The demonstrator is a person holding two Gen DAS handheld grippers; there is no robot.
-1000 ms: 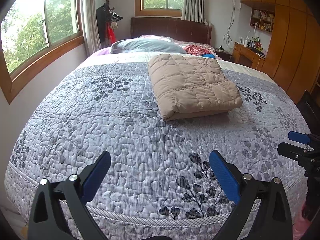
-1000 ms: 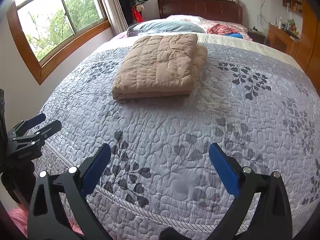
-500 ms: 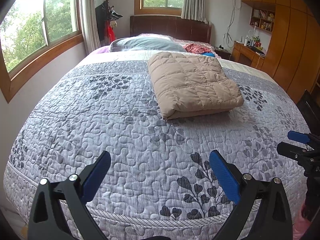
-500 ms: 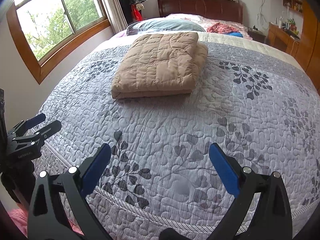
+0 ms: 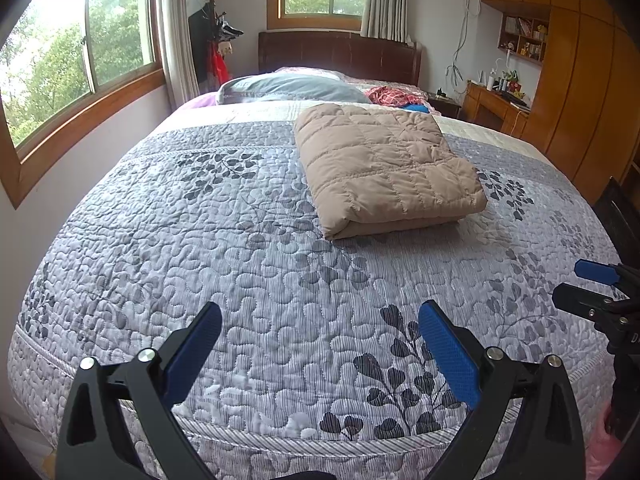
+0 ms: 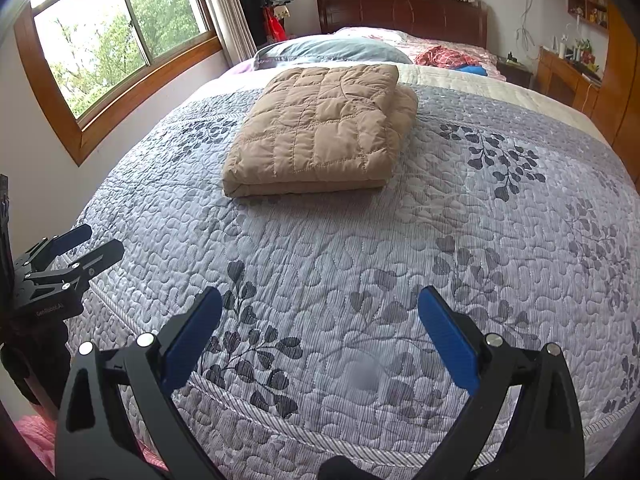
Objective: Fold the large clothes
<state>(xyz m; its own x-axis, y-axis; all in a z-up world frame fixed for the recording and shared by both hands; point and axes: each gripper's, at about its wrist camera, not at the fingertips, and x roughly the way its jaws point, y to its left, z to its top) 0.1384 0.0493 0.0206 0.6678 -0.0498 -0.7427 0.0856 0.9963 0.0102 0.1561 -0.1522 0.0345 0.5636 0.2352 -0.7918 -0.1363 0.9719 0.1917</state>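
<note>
A tan quilted down jacket (image 5: 384, 168) lies folded into a neat rectangle in the middle of the bed; it also shows in the right wrist view (image 6: 320, 128). My left gripper (image 5: 320, 344) is open and empty over the foot of the bed, well short of the jacket. My right gripper (image 6: 320, 336) is open and empty too, also over the foot edge. Each gripper shows in the other's view: the right one at the right edge (image 5: 596, 288), the left one at the left edge (image 6: 68, 256).
The bed has a grey leaf-patterned quilt (image 5: 240, 240). A grey pillow (image 5: 292, 88) and red and blue clothes (image 5: 396, 98) lie by the dark headboard. A window wall runs along the left, wooden cabinets (image 5: 580, 80) along the right.
Both grippers have drawn back and risen slightly from the bed; the jacket sits a little farther off in both views. Both grippers stayed open. The jacket has not moved.
</note>
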